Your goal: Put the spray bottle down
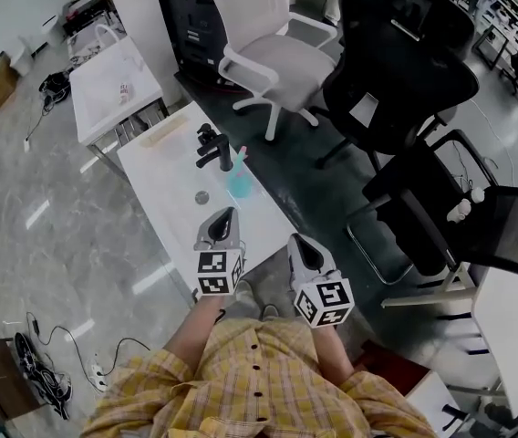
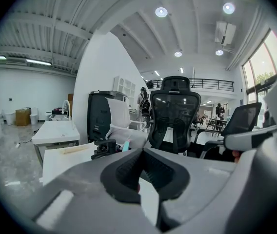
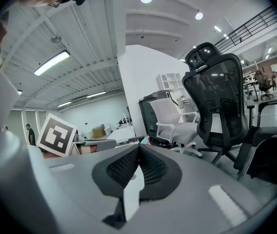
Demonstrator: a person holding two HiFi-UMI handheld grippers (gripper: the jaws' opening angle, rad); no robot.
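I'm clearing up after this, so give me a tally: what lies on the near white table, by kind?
Teal spray bottle: 1
Black tool, kind unclear: 1
Small round disc: 1
Pale flat stick: 1
Total: 4

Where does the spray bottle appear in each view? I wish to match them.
Head view: the spray bottle stands on the white table, centre of the picture, beside a black object.
Left gripper view: only its top shows, just above the shut jaws, left of centre.
Right gripper view: a small teal bit just above the jaw tips.
Shared landmark: the black mesh chair.
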